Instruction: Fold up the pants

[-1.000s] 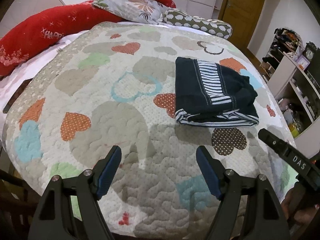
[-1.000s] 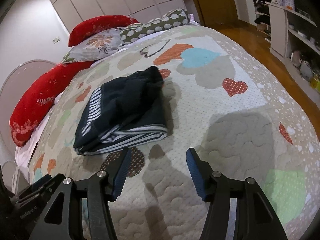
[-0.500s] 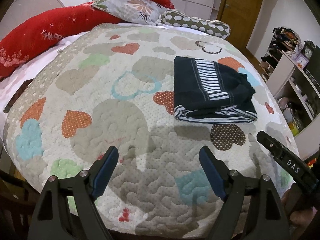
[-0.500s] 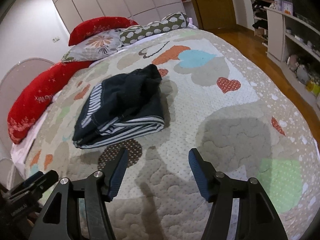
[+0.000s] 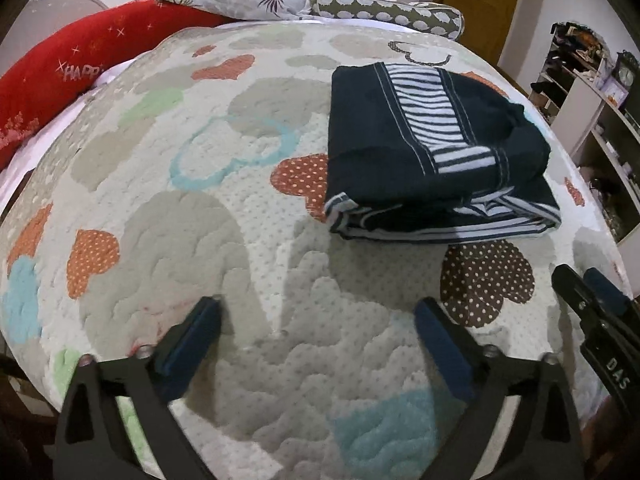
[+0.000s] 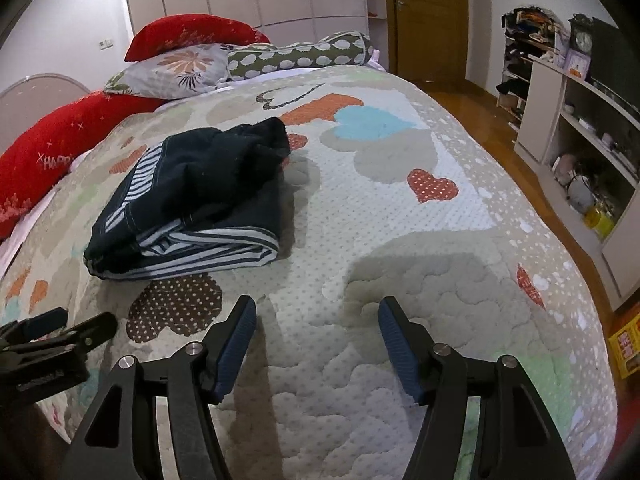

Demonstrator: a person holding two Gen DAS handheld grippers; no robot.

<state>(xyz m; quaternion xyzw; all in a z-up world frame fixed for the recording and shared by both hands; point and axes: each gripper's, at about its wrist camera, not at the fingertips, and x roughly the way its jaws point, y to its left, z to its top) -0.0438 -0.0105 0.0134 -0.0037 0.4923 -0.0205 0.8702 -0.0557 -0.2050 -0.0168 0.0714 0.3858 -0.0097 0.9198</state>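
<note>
Jaws: left gripper [image 5: 316, 322] opening, right gripper [image 6: 316, 320] apart — both empty; pants [image 5: 432, 160] folded, navy-striped.

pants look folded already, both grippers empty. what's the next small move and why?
Probably just draw both grippers back off the bed. The pants lie in a compact folded stack on the quilt, touched by neither gripper. The left gripper, its jaws opening, and the right gripper have only quilt between their fingers. One far corner looks a bit bunched, so a light tidy there is optional.
</note>
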